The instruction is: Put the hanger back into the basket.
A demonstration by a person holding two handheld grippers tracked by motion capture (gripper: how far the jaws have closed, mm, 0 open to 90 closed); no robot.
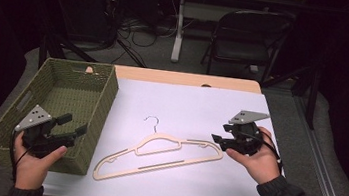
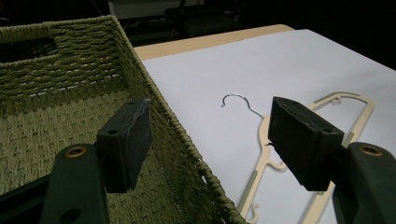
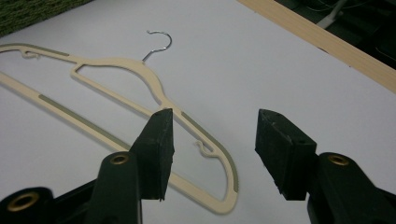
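both tongs apart | hanger (image 1: 159,155) flat on bench | right tongs (image 1: 218,139): pinch its near end squarely

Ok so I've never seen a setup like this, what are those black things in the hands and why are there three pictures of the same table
No robot here: a person holds a hand-operated claw in each hand. The high view looks down from above the person's side of the table, so you see the left claw over the near corner of the green woven basket and the right claw by the hanger's end. The other two pictures come from small cameras riding on each claw, looking out between its two black jaws.

On the white sheet covering the table lies a cream hanger with a metal hook. From above, the basket looks empty.

Both claws are open and hold nothing. In the right gripper view the hanger's rounded end lies below the jaws' gap.
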